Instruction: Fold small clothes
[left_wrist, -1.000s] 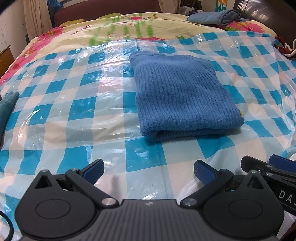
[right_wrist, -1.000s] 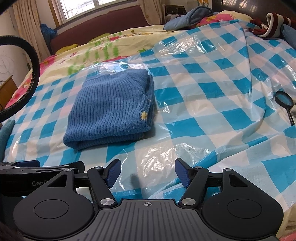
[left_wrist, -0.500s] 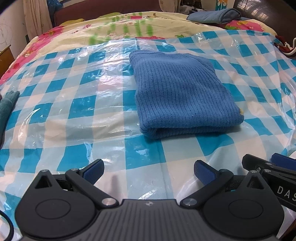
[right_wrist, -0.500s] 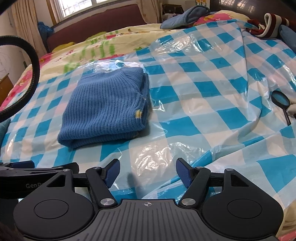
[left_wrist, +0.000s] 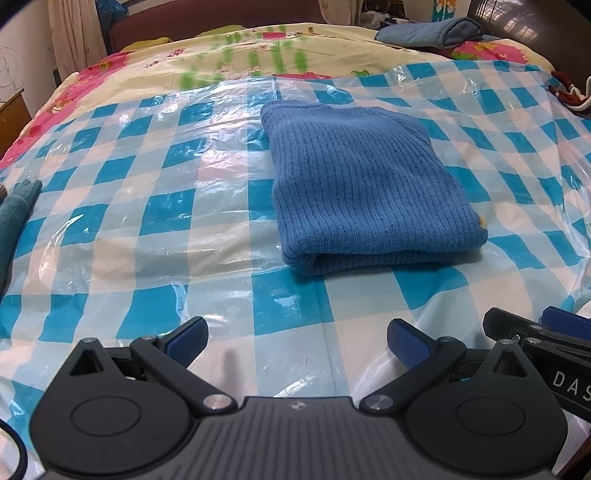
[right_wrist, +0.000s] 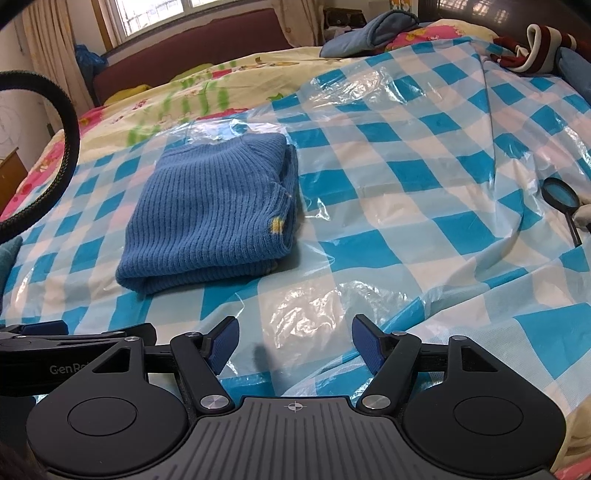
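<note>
- Left tongs (left_wrist: 295, 334): jaws apart, empty, low over the blue-and-white checked plastic sheet (left_wrist: 147, 229).
- Folded blue ribbed knit sweater (left_wrist: 364, 181) lies ahead, slightly right of them.
- Right tongs (right_wrist: 295, 338): apart, empty; sweater ahead-left.
- Fold looks finished; lift away without snagging the plastic.

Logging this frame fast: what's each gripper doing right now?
Left gripper: open, holding nothing, short of the folded blue sweater.
Right gripper: open, holding nothing.
</note>
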